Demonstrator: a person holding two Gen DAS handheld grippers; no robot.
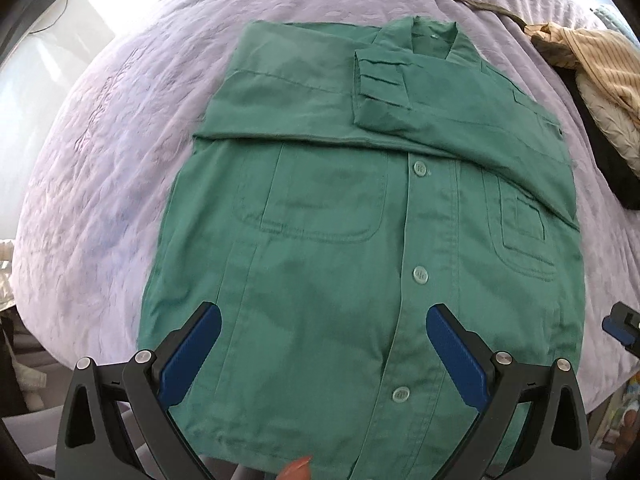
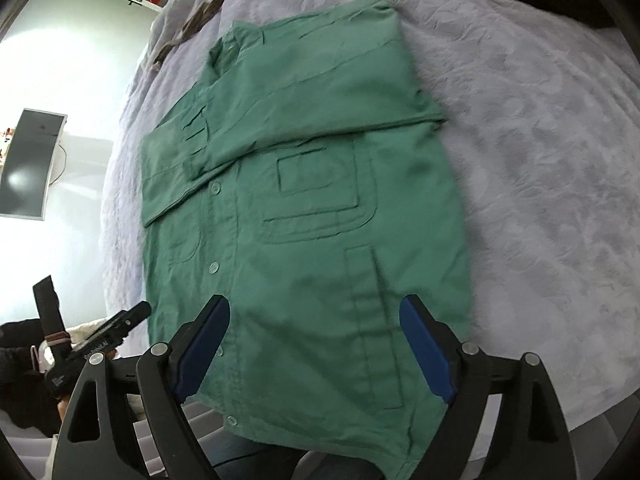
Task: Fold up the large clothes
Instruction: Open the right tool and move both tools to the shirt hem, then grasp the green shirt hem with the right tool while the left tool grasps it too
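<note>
Green button-front shirt lay flat, front up, on lavender quilted bedspread, hem at near edge of bed, collar toward far side. Both sleeves lay folded across chest, cuff on top, narrowing garment to rectangle, judged preparation for hem-to-collar fold. Left gripper hung over hem, jaws spread, nothing between. Right gripper likewise released, empty, above hem by right side seam. Striped cloth pile sat at far right edge, clear of shirt.

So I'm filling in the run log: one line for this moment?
stage: sleeves folded in | green shirt flat on lilac bedspread | left gripper open, empty | right gripper open, empty
</note>
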